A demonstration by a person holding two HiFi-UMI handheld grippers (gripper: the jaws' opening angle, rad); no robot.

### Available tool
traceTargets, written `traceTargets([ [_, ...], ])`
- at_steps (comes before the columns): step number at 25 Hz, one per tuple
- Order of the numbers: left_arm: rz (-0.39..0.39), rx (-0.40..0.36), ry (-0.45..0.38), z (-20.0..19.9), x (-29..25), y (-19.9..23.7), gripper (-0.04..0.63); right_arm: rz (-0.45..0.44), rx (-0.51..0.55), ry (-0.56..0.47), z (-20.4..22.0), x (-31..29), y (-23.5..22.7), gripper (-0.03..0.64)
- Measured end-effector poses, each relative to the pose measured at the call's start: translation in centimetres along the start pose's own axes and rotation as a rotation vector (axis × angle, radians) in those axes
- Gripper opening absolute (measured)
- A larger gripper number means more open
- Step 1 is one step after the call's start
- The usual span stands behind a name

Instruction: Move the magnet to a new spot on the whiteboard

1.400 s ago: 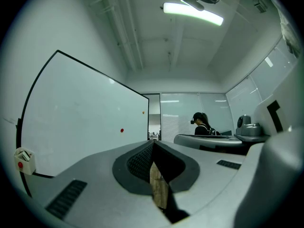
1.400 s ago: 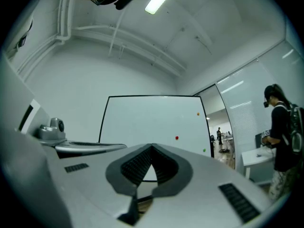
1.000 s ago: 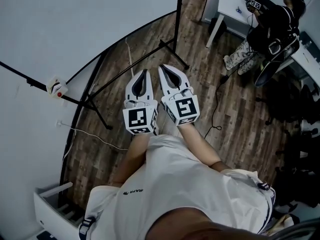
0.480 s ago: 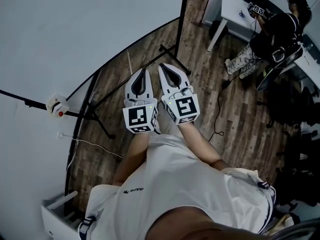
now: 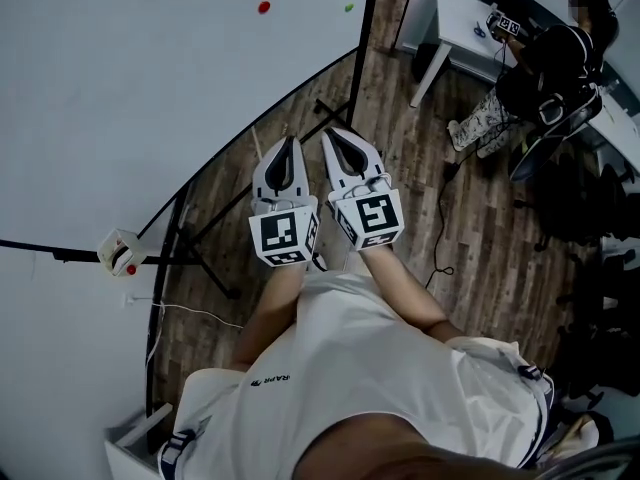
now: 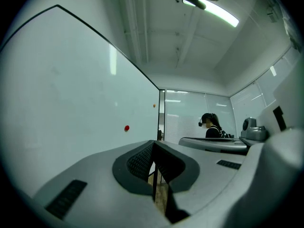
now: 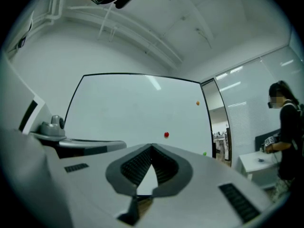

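- Two grippers side by side, held out over the wood floor [image 5: 470,238], both pointing toward the right end of the whiteboard [image 5: 150,88].
- Left gripper [image 5: 289,142]: jaws shut tip to tip, nothing between them.
- Right gripper [image 5: 331,134]: jaws also pressed together, empty.
- Red magnet [image 5: 264,7] sits on the whiteboard, well ahead of both grippers, untouched.
- Green magnet [image 5: 347,8] is near the board's right edge; orange magnet [image 7: 197,103] is higher up by the same edge.
- Another person [image 5: 550,58] is at a white desk [image 5: 460,13], far right.
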State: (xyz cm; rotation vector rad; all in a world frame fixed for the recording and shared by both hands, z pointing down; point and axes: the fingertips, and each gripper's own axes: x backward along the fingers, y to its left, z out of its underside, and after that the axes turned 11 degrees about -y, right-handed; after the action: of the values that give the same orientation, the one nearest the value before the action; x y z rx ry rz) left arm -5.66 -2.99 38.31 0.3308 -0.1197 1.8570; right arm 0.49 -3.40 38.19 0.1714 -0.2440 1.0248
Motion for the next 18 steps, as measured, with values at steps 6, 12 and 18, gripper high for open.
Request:
traceTargets([
  [6, 0.026, 0.017, 0.000, 0.3, -2.7, 2.5, 0.002, 0.031, 0.011, 0.006, 0.8, -3.6, -0.4, 0.014],
  [12, 0.041, 0.030, -0.005, 0.9, -4.2, 4.5, 0.003, 0.063, 0.024, 0.002, 1.6, -6.0, -0.9, 0.014],
  [18, 0.043, 0.050, -0.007, 1.4, -5.6, 5.7, 0.002, 0.075, 0.042, 0.020, 2.1, -7.3, -1.2, 0.014],
])
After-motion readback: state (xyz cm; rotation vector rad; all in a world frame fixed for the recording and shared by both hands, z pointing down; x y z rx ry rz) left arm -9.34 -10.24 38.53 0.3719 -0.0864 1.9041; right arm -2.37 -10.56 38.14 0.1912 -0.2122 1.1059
